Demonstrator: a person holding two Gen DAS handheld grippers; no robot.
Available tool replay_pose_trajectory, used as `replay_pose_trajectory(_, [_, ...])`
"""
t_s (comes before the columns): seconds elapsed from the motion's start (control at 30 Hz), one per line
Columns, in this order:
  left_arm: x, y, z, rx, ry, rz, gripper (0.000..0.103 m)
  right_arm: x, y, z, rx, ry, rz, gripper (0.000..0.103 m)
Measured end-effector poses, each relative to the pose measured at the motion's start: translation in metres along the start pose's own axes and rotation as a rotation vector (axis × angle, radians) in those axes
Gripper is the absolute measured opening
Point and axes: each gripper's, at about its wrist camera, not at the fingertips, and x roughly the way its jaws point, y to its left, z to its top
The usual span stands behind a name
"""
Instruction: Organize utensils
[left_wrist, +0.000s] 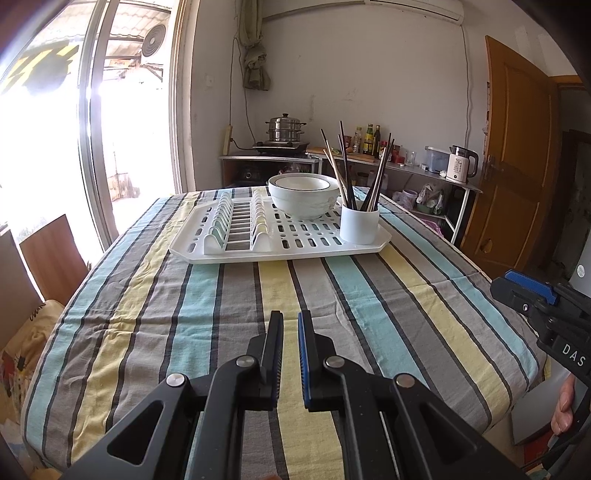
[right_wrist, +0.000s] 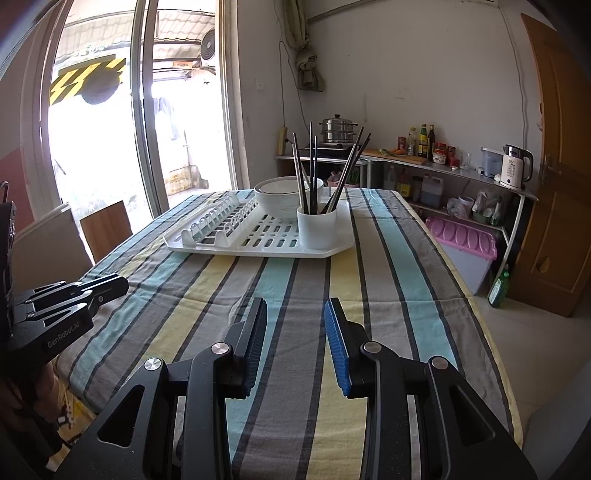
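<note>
Striped cloth covers our worktop (left_wrist: 221, 295). At its far end chopsticks (left_wrist: 345, 173) stand upright in a white holder cup (left_wrist: 359, 223), on the right near corner of a white drying tray (left_wrist: 192, 254), just beside stacked white bowls (left_wrist: 303, 195). Nearer us, our left gripper (left_wrist: 291, 317) hovers with only a narrow gap between its fingers, holding nothing; our right gripper (right_wrist: 295, 306) is spread wide, likewise empty, above the cloth.

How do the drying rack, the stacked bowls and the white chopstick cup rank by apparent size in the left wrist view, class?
1. Drying rack, clearly the largest; it carries the other two.
2. Stacked bowls.
3. White chopstick cup, narrower than the bowls, though it stands nearer the camera.
</note>
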Motion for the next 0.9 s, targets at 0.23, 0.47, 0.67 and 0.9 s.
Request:
replay_pose_trajectory(0.23, [0.0025, -0.0019, -0.0021, 0.007, 0.006, -0.005, 0.007, 0.0013, -0.0001, -0.0002, -0.002, 0.004, 0.004, 0.034])
replay_pose_trajectory(0.47, [0.0025, -0.0019, -0.0043, 0.008, 0.012, -0.012, 0.007, 0.0028, 0.0005, -0.0014, -0.003, 0.008, 0.003, 0.034])
replay_pose_trajectory(0.67, [0.0036, -0.0020, -0.0051, 0.008, 0.017, -0.011, 0.007, 0.0027, 0.0008, -0.0014, -0.005, 0.008, 0.002, 0.034])
replay_pose_trajectory(0.9, [0.0038, -0.0035, -0.0062, 0.010, 0.021, -0.011, 0.007, 0.0039, 0.0014, -0.0029, -0.003, 0.011, 0.001, 0.034])
